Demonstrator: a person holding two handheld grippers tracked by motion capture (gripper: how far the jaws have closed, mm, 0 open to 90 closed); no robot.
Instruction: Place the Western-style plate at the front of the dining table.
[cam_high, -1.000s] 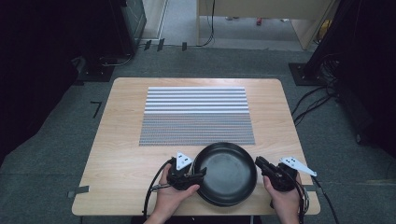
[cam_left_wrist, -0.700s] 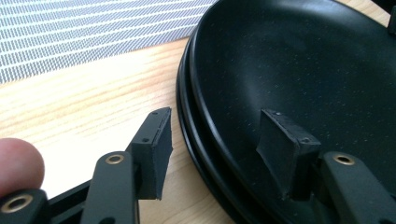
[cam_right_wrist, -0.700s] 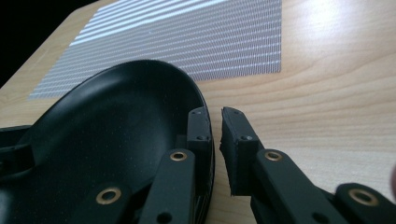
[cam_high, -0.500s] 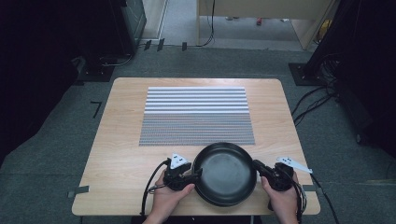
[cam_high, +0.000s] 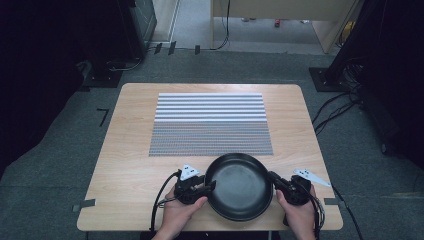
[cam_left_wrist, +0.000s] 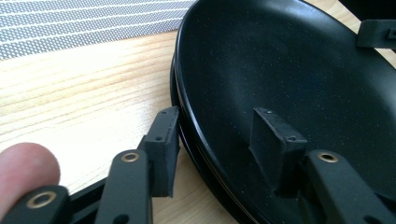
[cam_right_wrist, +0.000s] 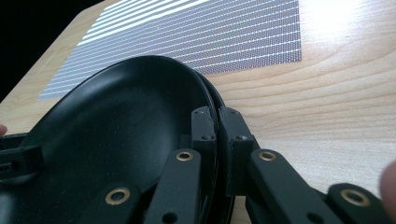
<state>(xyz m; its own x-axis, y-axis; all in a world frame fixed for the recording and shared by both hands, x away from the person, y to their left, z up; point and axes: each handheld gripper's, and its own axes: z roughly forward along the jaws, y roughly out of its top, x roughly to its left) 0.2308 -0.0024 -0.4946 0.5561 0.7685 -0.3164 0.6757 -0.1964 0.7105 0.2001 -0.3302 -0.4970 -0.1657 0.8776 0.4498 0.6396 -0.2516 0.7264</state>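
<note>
Currently you are clamping the right gripper (cam_right_wrist: 217, 126) on the black pan (cam_high: 240, 186) rim near the surface (cam_high: 130, 145) front edge; the left gripper (cam_left_wrist: 219, 140), jaws just closing, is straddling the opposite rim without pinching it yet, for a balanced two-sided hold.

Black round pan (cam_high: 239, 187), shallow, matte speckled inside, empty. Sits upright at the near edge of the wooden counter (cam_high: 130, 150), between the two tools, just in front of the striped grey mat (cam_high: 210, 122), not overlapping it. Rim shows a thin shiny line on the outside wall. No handle visible.
</note>
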